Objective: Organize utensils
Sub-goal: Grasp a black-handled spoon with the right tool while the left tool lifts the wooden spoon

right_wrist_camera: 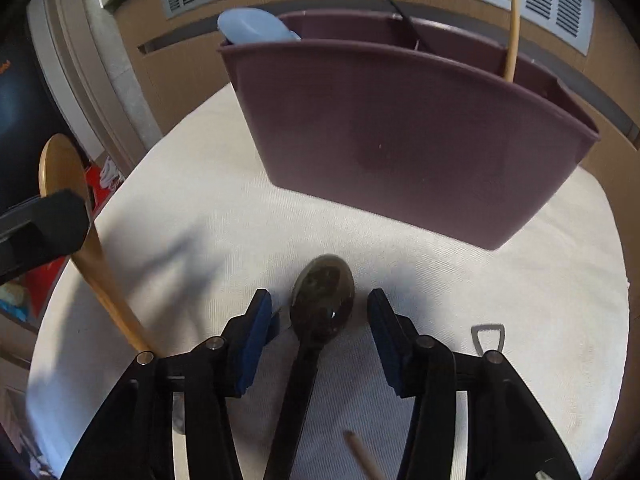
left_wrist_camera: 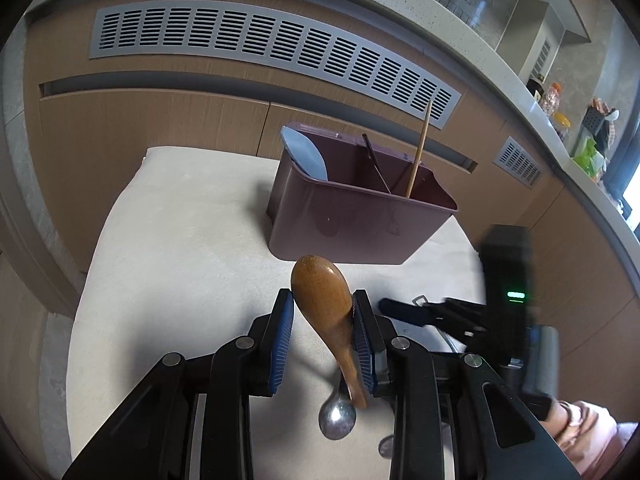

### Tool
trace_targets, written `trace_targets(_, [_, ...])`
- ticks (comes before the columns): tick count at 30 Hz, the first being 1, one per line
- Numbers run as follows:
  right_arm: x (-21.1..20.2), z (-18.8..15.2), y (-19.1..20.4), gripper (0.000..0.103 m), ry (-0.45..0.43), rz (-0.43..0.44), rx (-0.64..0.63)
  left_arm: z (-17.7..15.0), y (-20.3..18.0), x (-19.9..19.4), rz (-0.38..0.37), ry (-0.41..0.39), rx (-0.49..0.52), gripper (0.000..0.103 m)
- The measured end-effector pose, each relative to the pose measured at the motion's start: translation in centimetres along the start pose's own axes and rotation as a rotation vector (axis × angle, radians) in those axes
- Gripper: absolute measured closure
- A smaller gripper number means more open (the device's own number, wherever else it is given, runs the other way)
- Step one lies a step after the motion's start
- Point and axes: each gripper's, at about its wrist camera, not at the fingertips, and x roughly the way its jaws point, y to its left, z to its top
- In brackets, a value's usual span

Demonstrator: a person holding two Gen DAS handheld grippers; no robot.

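Observation:
My left gripper (left_wrist_camera: 323,300) is shut on a wooden spoon (left_wrist_camera: 326,304) and holds it above the white cloth (left_wrist_camera: 180,260); the spoon also shows at the left of the right wrist view (right_wrist_camera: 64,168). A metal spoon (left_wrist_camera: 337,416) lies on the cloth below it. A maroon utensil caddy (left_wrist_camera: 352,220) stands ahead, holding a pale blue scoop (left_wrist_camera: 306,156), a dark utensil (left_wrist_camera: 376,162) and a wooden chopstick (left_wrist_camera: 418,152). My right gripper (right_wrist_camera: 319,298) is open, its fingers on either side of a dark spoon (right_wrist_camera: 322,304) lying on the cloth before the caddy (right_wrist_camera: 400,140).
A wooden cabinet front with grey vents (left_wrist_camera: 272,44) rises behind the cloth. A metal bottle opener (right_wrist_camera: 487,338) lies at the right. A wooden stick end (right_wrist_camera: 362,454) lies near the front. Bottles and clutter (left_wrist_camera: 560,116) stand on the counter at the right.

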Motion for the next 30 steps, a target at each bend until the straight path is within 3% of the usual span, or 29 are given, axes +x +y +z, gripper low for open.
trace_targets(1, [0.0,0.0,0.1,0.073,0.003,-0.003,-0.012,-0.1,0.0,-0.1,0.006,-0.002,0.003,0.072])
trace_targets(6, [-2.2,-1.2,0.0,0.074,-0.018,0.008,-0.054,-0.4,-0.2,-0.6,0.006,-0.012,0.01,0.072])
trace_targets(13, [-8.7,-3.6,-3.6,0.074,-0.136,-0.008,0.027,-0.7,-2.4,-1.5,0.047,-0.04,0.066,0.073])
trace_targets(20, [-14.7,-4.8,-5.7,0.074,-0.257,-0.034,0.026,-0.8,-5.8,-3.6,0.055,-0.082,0.123,0.073])
trace_targets(26, [-18.8,-4.0,-6.5,0.075,-0.362,-0.05,0.031,0.3,-9.1,-6.5,0.059,-0.142,0.194,0.073])
trace_targets(27, [-19.5,-3.9,-6.8,0.095,-0.379,-0.053,0.03,0.7,-9.6,-6.9,0.06,-0.156,0.208,0.073])
trace_targets(28, [-20.1,-3.4,-6.8,0.103,-0.398,-0.059,0.027,1.2,-10.1,-7.6,0.062,-0.176,0.226,0.073])
trace_targets(30, [-22.1,-2.0,-7.2,0.103,-0.454,-0.077,0.025,2.5,-11.2,-8.7,0.067,-0.216,0.257,0.073])
